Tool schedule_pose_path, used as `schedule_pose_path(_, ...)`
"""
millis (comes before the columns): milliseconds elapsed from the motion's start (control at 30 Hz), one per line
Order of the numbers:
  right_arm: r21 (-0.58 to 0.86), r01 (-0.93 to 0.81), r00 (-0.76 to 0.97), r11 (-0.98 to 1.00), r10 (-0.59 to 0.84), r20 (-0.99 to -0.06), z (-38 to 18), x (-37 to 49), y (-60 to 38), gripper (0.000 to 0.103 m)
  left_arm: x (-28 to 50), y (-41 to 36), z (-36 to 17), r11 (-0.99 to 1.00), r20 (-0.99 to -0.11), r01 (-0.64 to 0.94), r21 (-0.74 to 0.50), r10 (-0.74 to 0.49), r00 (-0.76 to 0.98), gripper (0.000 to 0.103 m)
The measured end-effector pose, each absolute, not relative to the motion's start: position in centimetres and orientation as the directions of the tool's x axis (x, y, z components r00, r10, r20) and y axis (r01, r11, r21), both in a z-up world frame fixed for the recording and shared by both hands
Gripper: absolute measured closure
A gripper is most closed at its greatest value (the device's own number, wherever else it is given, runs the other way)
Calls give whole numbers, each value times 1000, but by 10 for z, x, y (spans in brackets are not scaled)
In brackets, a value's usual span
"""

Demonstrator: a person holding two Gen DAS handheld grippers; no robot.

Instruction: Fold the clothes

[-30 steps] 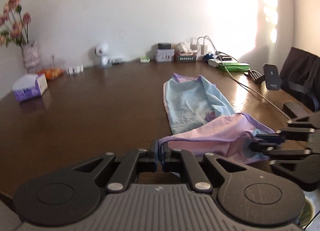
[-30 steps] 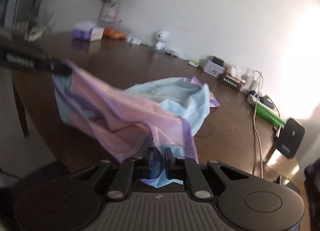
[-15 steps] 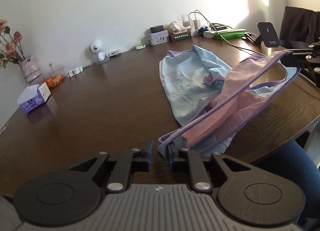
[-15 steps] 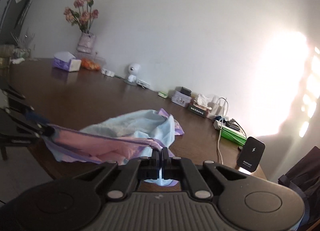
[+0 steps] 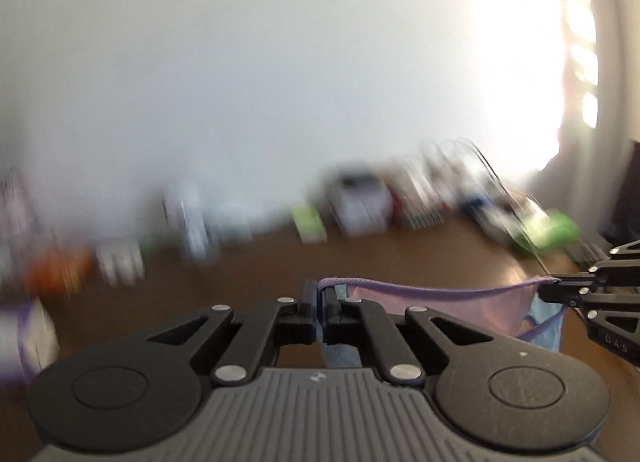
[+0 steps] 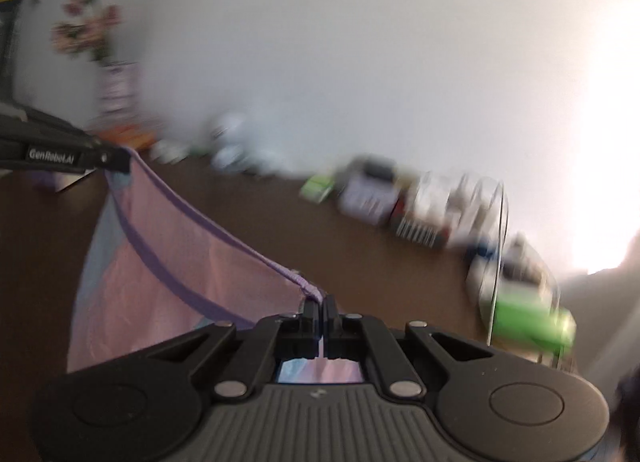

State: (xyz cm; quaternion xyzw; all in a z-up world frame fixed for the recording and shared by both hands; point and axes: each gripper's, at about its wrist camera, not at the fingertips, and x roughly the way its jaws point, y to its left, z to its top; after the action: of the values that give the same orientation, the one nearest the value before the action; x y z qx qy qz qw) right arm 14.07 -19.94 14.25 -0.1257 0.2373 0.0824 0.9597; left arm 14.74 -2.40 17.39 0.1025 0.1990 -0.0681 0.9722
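Note:
A pink and light-blue garment with purple trim (image 6: 168, 262) hangs stretched between my two grippers above the brown table (image 6: 280, 222). My left gripper (image 5: 320, 294) is shut on one end of its purple hem (image 5: 432, 294). My right gripper (image 6: 321, 302) is shut on the other end. In the left wrist view my right gripper (image 5: 548, 290) holds the cloth at the right edge. In the right wrist view my left gripper (image 6: 120, 160) holds it at the left edge. Both views are blurred by motion.
Along the table's far edge by the white wall stand small boxes (image 5: 360, 202), a white camera (image 6: 230, 138), a green power strip with cables (image 6: 528, 322) and a flower vase (image 6: 116, 90). A tissue box (image 5: 28, 334) sits at the left.
Both grippers have lifted the garment off the table and pulled its hem taut between them. The cameras now point higher, toward the wall.

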Motion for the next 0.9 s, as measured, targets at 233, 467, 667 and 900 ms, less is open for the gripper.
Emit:
schedule_pose_path(233,-268,-79,996,960,64,-66,313,135,-193,102,105,-24,330,953,8,84,293,-90,996,101)
schedule_pose_path(467,-308,-148,989,940,134,-66,304,44,-198,102,1,-5,313,946,6,143,292,-151,988,100)
schedule_pose_path(667,-236,-320,897,918,214,-387,126,-25,-199,102,-62,1,130,959,-385,229,169,-150,911,100)
schedule_pose_path(900,-41,-418,755,907,322,-571,5,-151,-213,88,-142,44,47,908,-628,347,-236,-414,658,56)
